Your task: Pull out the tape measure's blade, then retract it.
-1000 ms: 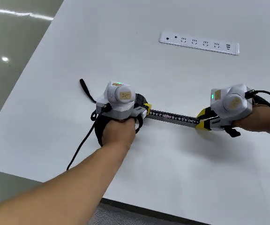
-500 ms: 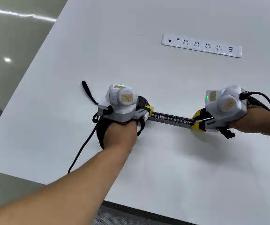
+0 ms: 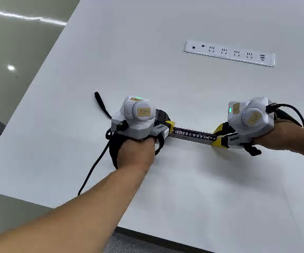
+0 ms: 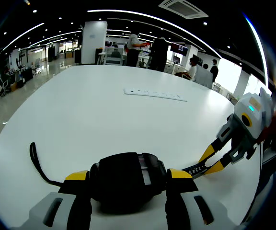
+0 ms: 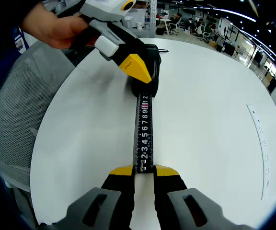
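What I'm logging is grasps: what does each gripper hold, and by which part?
Left gripper clamps the tape measure's black case by its sides; right gripper pinches the blade at its tip.

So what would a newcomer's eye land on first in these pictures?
The blade stretched over the white table between the two grippers. The left gripper clamps the black case at the left, and the right gripper pinches the blade's end on the right. After that, the white power strip lying alone at the table's far side.
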